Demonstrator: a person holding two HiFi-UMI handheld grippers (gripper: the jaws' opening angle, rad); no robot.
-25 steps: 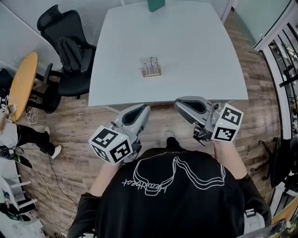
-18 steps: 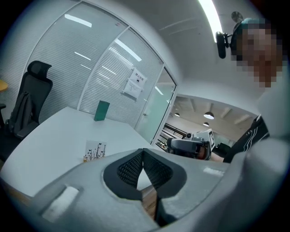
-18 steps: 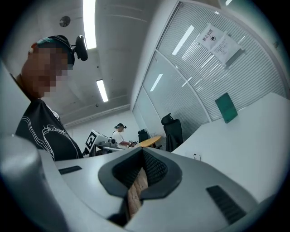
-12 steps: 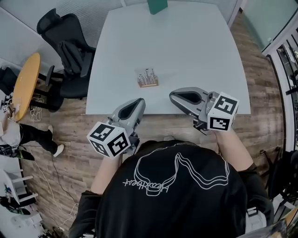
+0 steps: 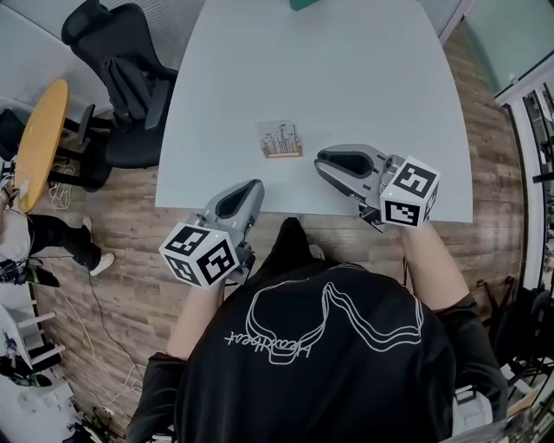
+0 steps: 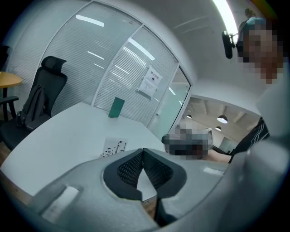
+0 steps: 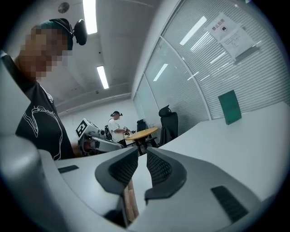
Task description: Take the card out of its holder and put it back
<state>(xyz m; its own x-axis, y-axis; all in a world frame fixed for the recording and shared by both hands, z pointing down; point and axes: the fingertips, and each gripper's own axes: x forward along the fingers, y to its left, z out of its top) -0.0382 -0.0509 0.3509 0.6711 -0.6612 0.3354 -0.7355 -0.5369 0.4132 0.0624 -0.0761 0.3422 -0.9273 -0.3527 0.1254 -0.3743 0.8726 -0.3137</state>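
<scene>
Left gripper (image 5: pixel 253 189) hangs at the near table edge, jaws closed tip to tip, nothing in them. Right gripper (image 5: pixel 322 164) is over the pale grey table (image 5: pixel 363 78), jaws just opening, a narrow gap, empty. White card with black marks (image 5: pixel 279 136) stands in the small wooden holder (image 5: pixel 282 153), near-centre of the table, just left of the right gripper's tips and apart from them. Not yet touched.

Risks, judged: the holder looks light and loose, so pulling the card without steadying the base could drag or tip it. The right jaws' gap is slim and could knock the card's edge instead of straddling it. The thin card may bend or slip.

Counts: one card, one holder, two grippers, one green block (image 5: pixel 303 3) at the far edge, one black office chair (image 5: pixel 121 78) left, one round yellow table (image 5: pixel 39 143) far left.
</scene>
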